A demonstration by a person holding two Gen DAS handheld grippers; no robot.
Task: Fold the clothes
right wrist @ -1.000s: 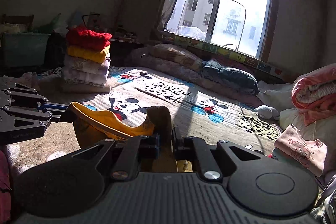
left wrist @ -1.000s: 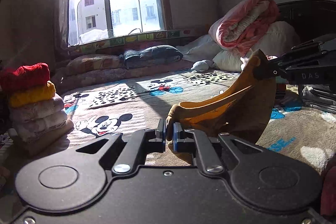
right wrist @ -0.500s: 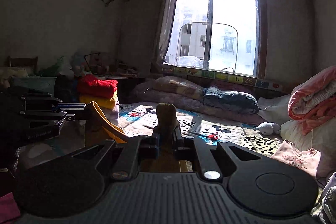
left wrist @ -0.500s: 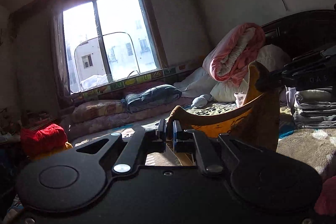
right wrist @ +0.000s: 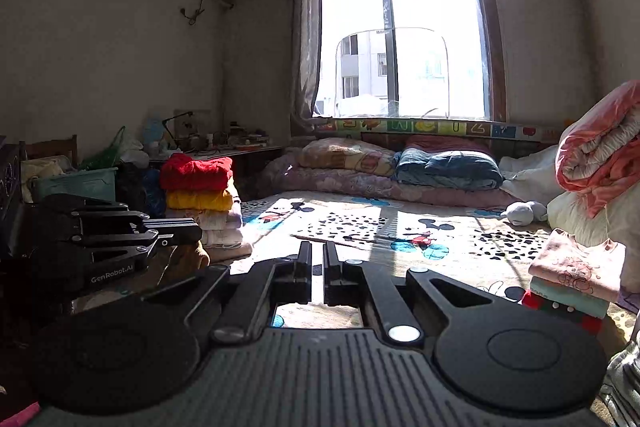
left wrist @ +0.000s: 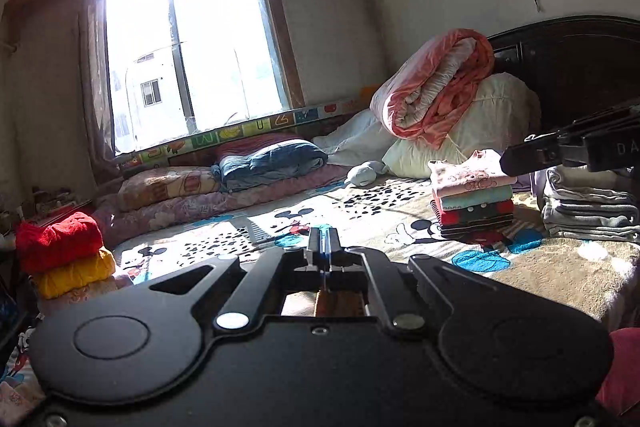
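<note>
A second ago the mustard-yellow garment [right wrist: 188, 257] was stretched taut between both tools. Now only one end is held. The left gripper [left wrist: 323, 247] has its jaws pressed together, blue pads meeting, and in the right wrist view the fabric hangs in a bunch just below its tip, so I take it to be still pinched there. A strip of the same brownish-yellow cloth shows under the jaws in the left gripper's own view. The right gripper [right wrist: 317, 259] has let go: its jaws stand a narrow gap apart with nothing between them, only the sunlit Mickey Mouse blanket on the bed [left wrist: 560, 279] showing through. Both tools have also come up to level, looking across the bed toward the window instead of down at the cloth. I read this as a fold just brought together, or a corner handed over, with the garment now dangling over the near edge of the bed rather than laid flat. It still has to go down and be squared off. Finished piles wait at either side: the red-topped stack [right wrist: 196, 187] at the left edge and the pink-topped stack [left wrist: 472, 195] toward the headboard end.
</note>
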